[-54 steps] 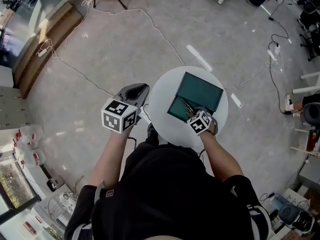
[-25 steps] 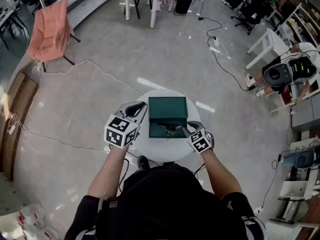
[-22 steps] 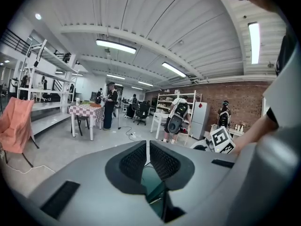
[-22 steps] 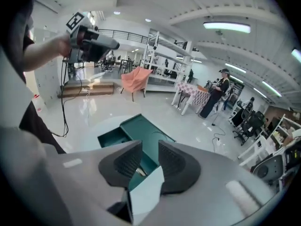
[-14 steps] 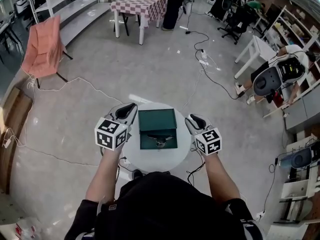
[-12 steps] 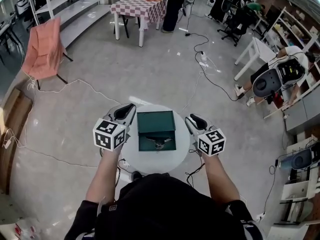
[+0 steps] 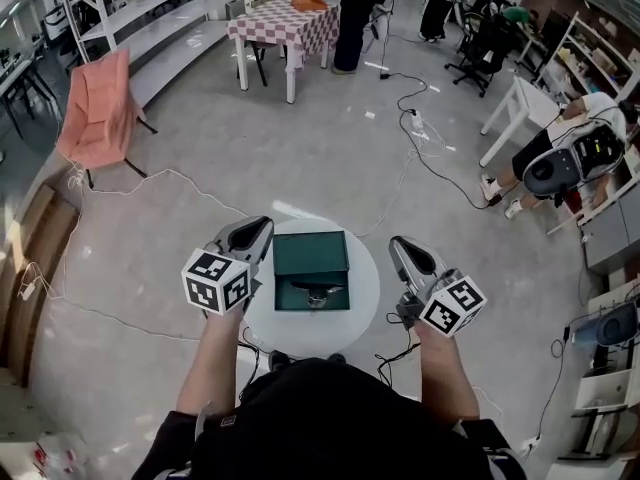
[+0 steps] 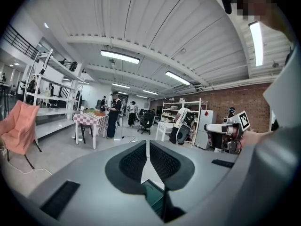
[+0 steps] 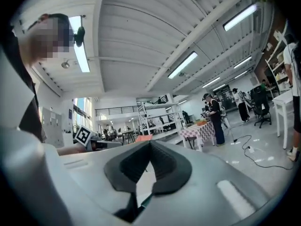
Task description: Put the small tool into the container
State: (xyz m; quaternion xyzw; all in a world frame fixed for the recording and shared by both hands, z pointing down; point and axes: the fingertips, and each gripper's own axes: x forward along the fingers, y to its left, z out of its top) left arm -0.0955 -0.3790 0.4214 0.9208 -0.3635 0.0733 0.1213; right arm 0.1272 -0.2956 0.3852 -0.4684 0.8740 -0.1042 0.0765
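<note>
A dark green container [image 7: 311, 268] lies open on the small round white table [image 7: 300, 330]. The small metal tool [image 7: 316, 292] rests inside its front half. My left gripper [image 7: 262, 225] hovers at the table's left edge, shut and empty; the left gripper view shows its pads [image 8: 136, 161] meeting above a corner of the container [image 8: 154, 197]. My right gripper [image 7: 397, 244] is off the table's right side, apart from the container, raised and pointing away over the floor. Its jaws are shut with nothing between the pads [image 9: 165, 166].
Cables [image 7: 415, 128] run across the grey floor. A pink chair [image 7: 95, 108] stands far left, a checkered table [image 7: 283, 23] with a person beside it at the back, a white table [image 7: 520, 103] and a seated person at right.
My right gripper left the tool in the container, pulled back to the right and closed. Both grippers rose and now flank the table. The head view tilted up.
</note>
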